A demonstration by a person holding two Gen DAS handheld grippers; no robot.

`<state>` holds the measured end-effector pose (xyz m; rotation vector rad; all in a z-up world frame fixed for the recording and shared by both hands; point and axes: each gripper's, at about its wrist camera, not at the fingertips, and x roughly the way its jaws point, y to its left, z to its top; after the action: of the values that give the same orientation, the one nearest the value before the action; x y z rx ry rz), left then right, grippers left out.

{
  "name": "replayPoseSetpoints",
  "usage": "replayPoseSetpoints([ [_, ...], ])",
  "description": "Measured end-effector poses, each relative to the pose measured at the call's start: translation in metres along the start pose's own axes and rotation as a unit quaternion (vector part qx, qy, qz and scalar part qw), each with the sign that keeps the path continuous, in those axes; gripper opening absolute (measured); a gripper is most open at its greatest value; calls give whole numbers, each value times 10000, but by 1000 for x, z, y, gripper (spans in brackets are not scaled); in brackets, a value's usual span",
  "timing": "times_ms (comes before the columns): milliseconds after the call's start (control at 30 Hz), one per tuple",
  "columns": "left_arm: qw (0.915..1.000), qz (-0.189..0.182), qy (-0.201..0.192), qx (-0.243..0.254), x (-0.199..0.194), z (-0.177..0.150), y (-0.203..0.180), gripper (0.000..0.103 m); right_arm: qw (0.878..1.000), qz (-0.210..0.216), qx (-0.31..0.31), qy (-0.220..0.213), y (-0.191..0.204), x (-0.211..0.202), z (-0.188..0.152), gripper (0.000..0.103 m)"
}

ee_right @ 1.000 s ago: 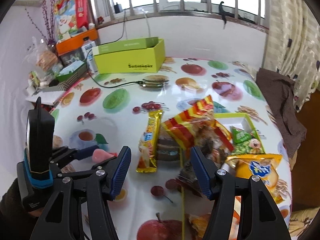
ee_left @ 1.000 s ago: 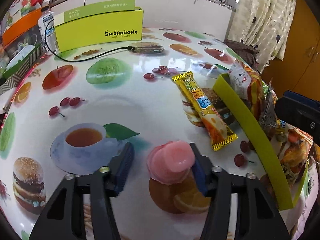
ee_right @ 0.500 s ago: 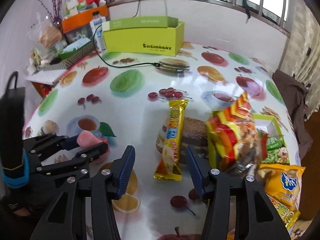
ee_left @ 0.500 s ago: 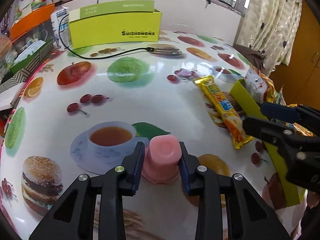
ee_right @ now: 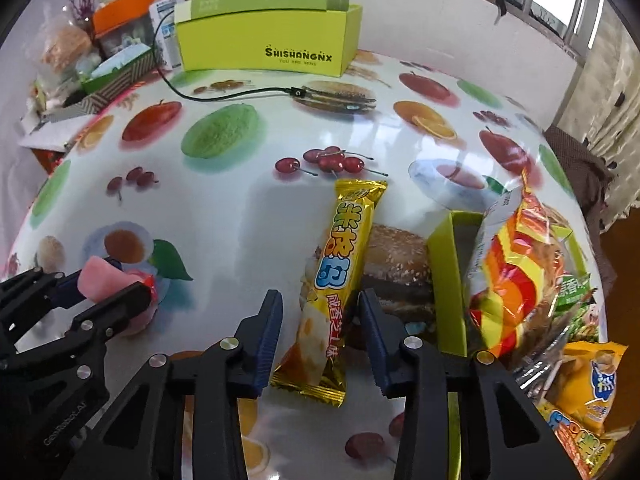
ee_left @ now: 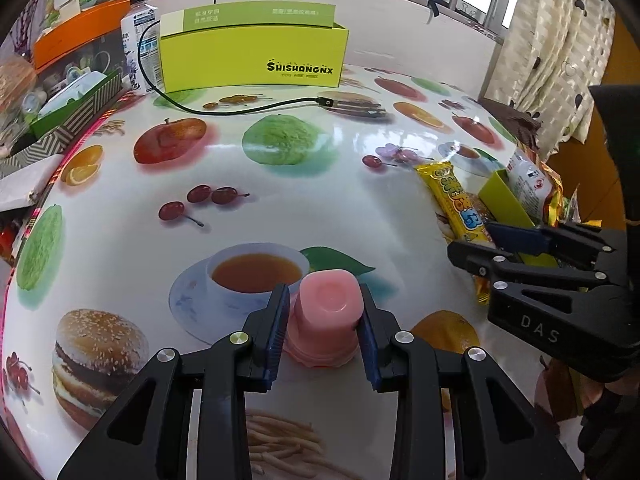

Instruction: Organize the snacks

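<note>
Left gripper (ee_left: 323, 326) is pinching one pink jelly cup (ee_left: 326, 318); right gripper (ee_right: 320, 330), jaws just closing, is straddling one yellow snack bar (ee_right: 338, 276), its pads not pressing.

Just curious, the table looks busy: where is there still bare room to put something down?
The widest free patch is mid-table, between the black cable in front of the big green box and the yellow snack bar. It is crowded at the right, around the small green tray stuffed with snack bags.
</note>
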<state>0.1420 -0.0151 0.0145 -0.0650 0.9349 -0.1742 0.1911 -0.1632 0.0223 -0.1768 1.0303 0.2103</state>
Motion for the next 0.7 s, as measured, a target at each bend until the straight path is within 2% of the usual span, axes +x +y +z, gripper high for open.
replayPoseSetpoints([
  [300, 10000, 18, -5, -7, 1, 1, 0, 34, 9999, 85, 83, -3, -2, 7, 2, 38],
  [433, 10000, 25, -3, -6, 1, 1, 1, 34, 9998, 105, 166, -29, -4, 6, 1, 21],
  [600, 10000, -54, -47, -17, -2, 0, 0, 33, 9999, 56, 99, -40, -2, 4, -1, 21],
  [700, 9999, -79, -83, 1, -5, 0, -2, 32, 9995, 212, 201, -67, -5, 1, -3, 21],
])
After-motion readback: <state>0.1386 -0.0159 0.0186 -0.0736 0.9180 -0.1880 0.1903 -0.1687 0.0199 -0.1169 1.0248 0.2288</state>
